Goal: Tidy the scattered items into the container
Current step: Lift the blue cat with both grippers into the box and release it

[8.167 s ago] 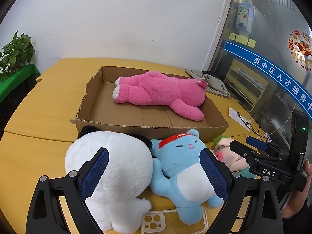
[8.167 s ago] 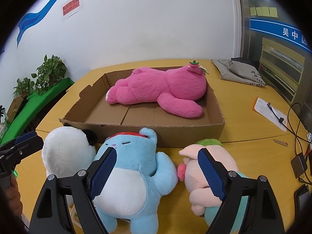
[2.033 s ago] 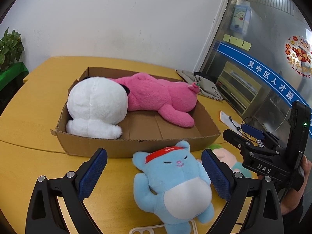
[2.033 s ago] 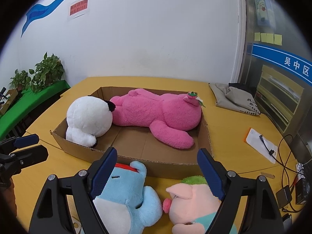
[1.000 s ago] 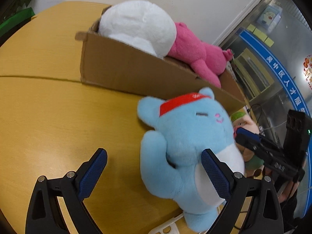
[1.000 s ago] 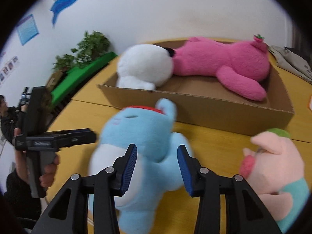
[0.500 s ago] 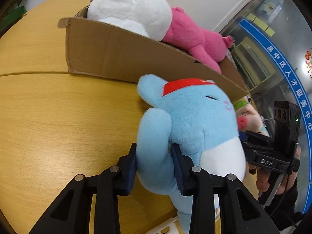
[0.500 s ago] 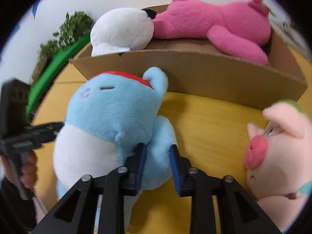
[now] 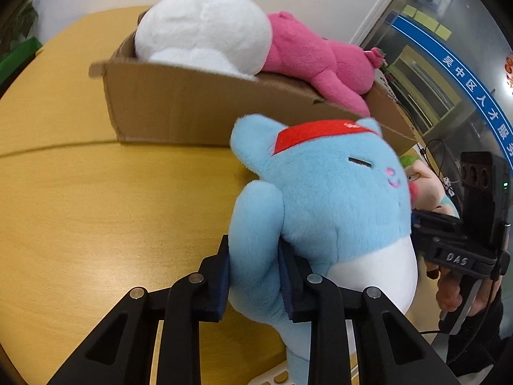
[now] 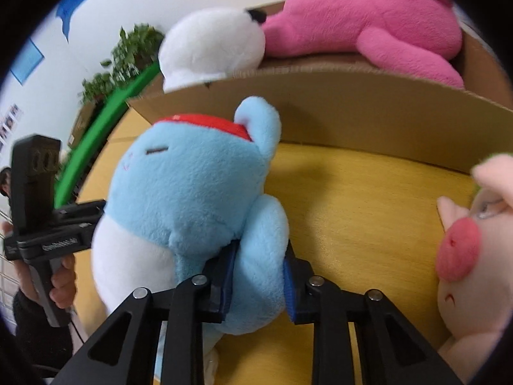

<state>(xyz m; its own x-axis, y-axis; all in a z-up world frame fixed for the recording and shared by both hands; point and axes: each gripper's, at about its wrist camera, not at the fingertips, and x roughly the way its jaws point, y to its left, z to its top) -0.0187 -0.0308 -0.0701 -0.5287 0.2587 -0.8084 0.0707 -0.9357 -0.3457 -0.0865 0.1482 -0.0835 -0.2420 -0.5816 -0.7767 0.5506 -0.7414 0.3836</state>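
Observation:
A blue plush toy [image 9: 323,199] with a red headband stands upright just in front of the cardboard box [image 9: 192,112]. My left gripper [image 9: 255,276] is shut on one of its arms. My right gripper [image 10: 258,272] is shut on its other arm [image 10: 263,250]. The box [image 10: 352,112] holds a white plush [image 9: 205,29] and a pink plush [image 9: 314,61]; both also show in the right wrist view, white [image 10: 211,48] and pink [image 10: 368,22]. A pink pig plush [image 10: 471,247] sits on the table to the right.
The yellow wooden table [image 9: 96,208] spreads to the left of the toy. A white plastic piece [image 9: 272,377] lies under the toy near the front edge. Cables [image 9: 433,150] lie at the right. Potted plants [image 10: 125,54] stand at the far left.
Both grippers closed on the blue plush's arms about half a second ago. Since then the toy sits a little higher and more upright against the box wall.

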